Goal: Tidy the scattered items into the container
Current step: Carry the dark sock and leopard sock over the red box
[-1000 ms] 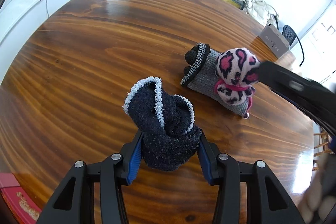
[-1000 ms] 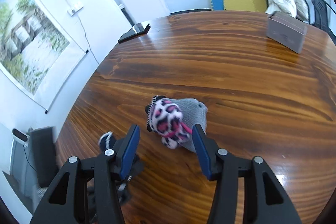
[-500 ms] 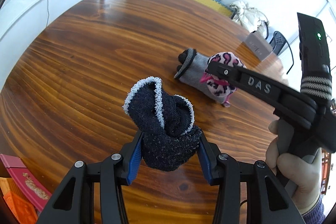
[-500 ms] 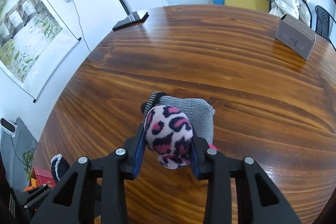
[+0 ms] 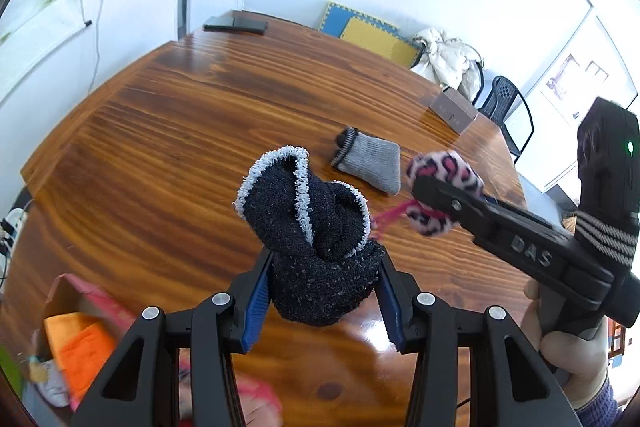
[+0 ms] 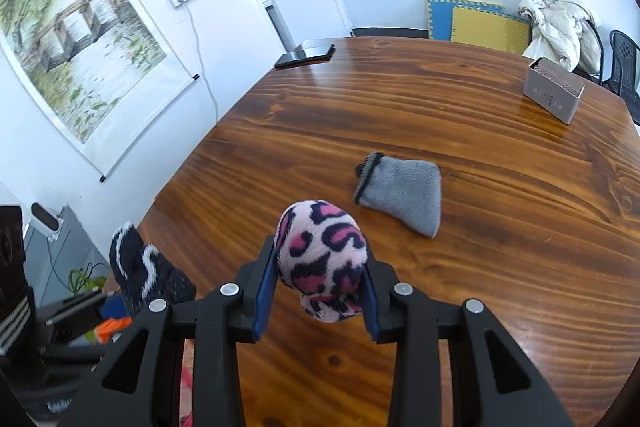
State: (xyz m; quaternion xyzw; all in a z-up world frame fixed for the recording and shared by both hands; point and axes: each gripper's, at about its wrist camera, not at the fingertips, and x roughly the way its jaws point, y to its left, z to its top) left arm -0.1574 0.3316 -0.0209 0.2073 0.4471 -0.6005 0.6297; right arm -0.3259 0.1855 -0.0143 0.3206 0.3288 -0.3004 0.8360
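My left gripper (image 5: pixel 322 291) is shut on a rolled black fuzzy sock (image 5: pixel 316 239) with a pale blue cuff, held above the wooden table (image 5: pixel 168 131). My right gripper (image 6: pixel 320 291) is shut on a pink leopard-print sock ball (image 6: pixel 322 255), lifted off the table; it also shows in the left wrist view (image 5: pixel 444 183). A grey sock (image 6: pixel 402 193) with a black striped cuff lies on the table beyond it and shows in the left wrist view (image 5: pixel 370 163). A pink box (image 5: pixel 76 331) holding orange items sits low at the left, blurred. The black sock shows at lower left in the right wrist view (image 6: pixel 148 275).
A tan box (image 6: pixel 554 95) stands at the table's far right. A dark flat device (image 6: pixel 306 55) lies at the far edge. Foam mats (image 6: pixel 476 23) and a white jacket (image 6: pixel 558 23) on a chair are behind the table. The table edge runs close at the left.
My right gripper has lifted the leopard sock ball off the grey sock and drawn back. My left gripper has risen and pulled back with the black sock; the pink box has come into view.
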